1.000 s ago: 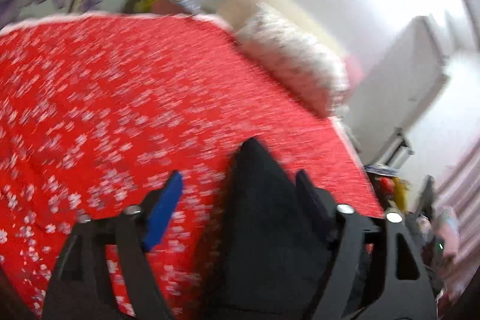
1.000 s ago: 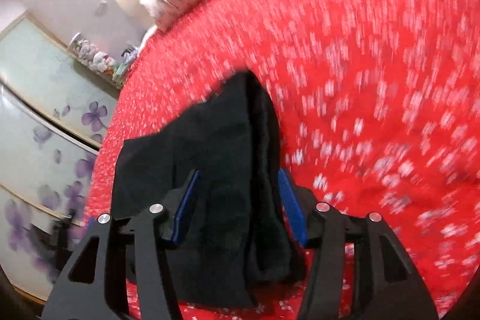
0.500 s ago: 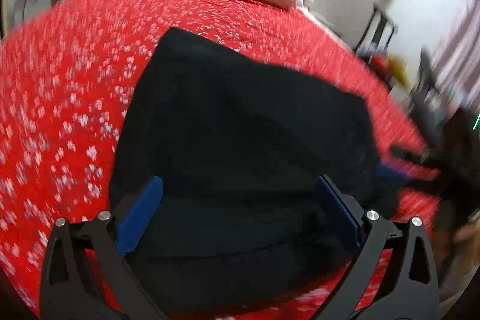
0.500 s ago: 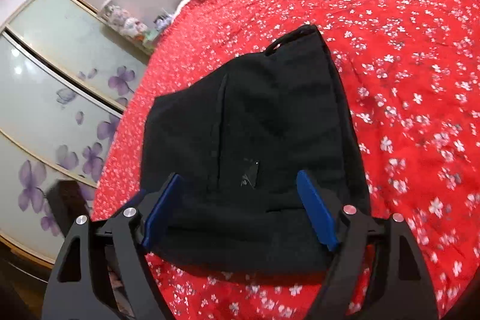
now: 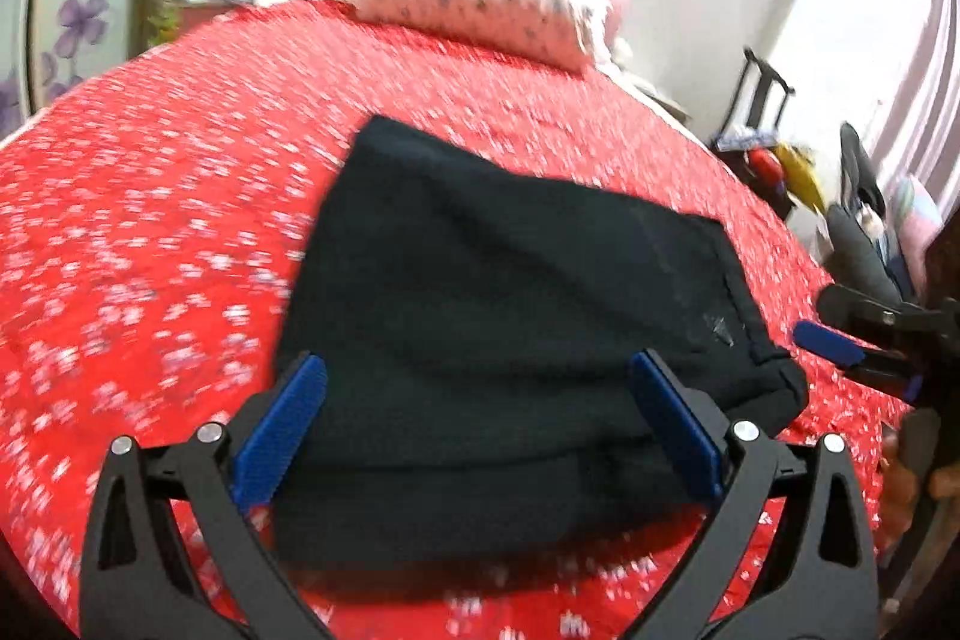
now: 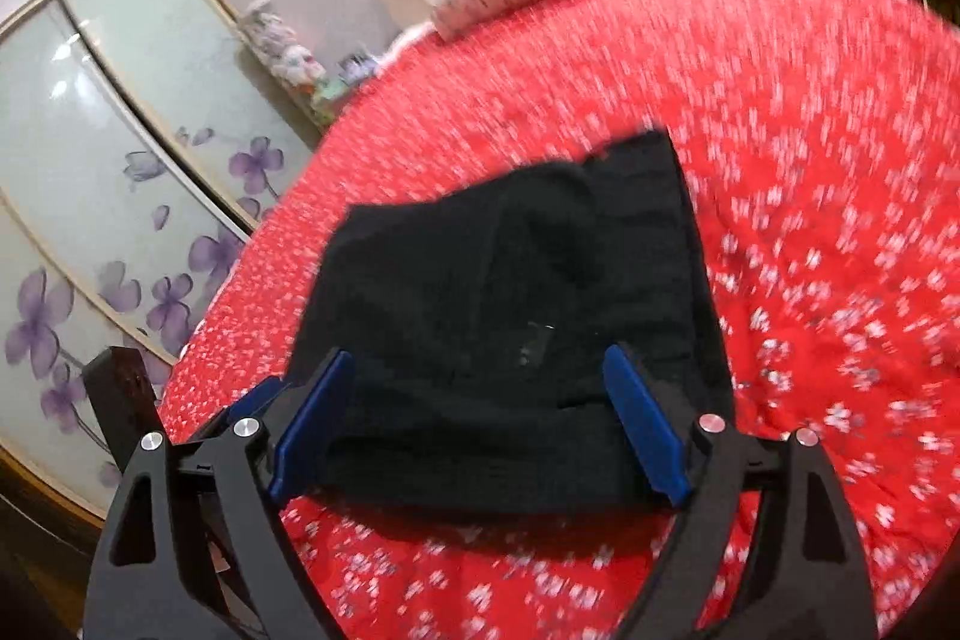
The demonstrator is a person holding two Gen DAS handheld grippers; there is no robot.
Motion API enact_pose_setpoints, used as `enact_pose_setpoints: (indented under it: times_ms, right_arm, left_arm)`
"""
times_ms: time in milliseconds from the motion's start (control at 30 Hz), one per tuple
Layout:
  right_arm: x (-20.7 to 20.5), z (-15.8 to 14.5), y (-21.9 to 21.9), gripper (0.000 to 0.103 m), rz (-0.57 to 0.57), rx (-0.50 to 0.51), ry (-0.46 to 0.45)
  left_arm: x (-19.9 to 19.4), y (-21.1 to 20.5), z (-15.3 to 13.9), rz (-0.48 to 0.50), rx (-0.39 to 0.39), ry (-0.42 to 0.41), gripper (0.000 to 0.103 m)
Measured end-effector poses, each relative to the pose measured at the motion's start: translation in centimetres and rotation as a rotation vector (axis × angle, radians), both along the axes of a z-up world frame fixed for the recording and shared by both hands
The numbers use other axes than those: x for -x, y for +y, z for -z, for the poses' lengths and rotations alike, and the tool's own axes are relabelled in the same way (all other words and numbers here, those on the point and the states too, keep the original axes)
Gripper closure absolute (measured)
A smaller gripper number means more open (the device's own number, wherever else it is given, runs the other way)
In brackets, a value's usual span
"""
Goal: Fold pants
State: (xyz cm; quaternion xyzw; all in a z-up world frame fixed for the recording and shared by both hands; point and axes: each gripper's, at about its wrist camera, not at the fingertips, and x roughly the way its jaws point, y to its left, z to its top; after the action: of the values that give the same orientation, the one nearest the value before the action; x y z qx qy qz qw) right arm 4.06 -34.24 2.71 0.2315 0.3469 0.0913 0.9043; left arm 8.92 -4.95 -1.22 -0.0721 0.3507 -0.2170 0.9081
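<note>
Pants (image 5: 516, 316) lie folded, compact, on red bed (image 5: 150, 232). Left gripper (image 5: 480, 418) and right gripper (image 6: 480, 418) jaws spread wide, gripping nothing. Risk: low jaw snags top layer, drags fold apart.

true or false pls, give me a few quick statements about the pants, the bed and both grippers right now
1. The black pants lie in a folded bundle on the red floral bedspread. True.
2. The left gripper is clamped shut on the pants. False: its jaws stand wide apart with no cloth pinched between them.
3. The right gripper is open. True.
4. The pants hang in the air between the two grippers. False: they rest on the bedspread.
5. A pillow sits at the far end of the bed. True.
6. The bedspread is plain blue. False: it is red with small white flowers.
</note>
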Motion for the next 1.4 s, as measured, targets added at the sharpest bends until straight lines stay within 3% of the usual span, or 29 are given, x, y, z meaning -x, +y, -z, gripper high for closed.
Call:
enact_pose_setpoints:
  times_ms: [167,333,567,1067,1400]
  right_arm:
    - [4.4,-2.1,1.1,0.010,0.068,0.112,-0.093]
    - [9.5,-2.1,2.8,0.001,0.127,0.275,-0.169]
    - [13.5,-1.0,4.8,0.001,0.186,0.358,-0.210]
    - [15.3,1.8,8.5,0.001,0.279,0.542,-0.208]
    - [14.7,2.4,9.6,0.001,0.265,0.574,-0.202]
  left_arm:
    - [3.3,0.5,-1.8,-0.036,-0.021,-0.027,0.002]
    - [8.0,1.0,-2.8,-0.016,-0.047,-0.055,0.002]
    - [12.8,2.1,-2.1,-0.056,-0.165,-0.127,0.002]
    - [13.9,2.5,-1.0,-0.085,-0.216,-0.147,0.002]
    - [13.7,1.5,-0.7,-0.091,-0.265,-0.157,0.002]
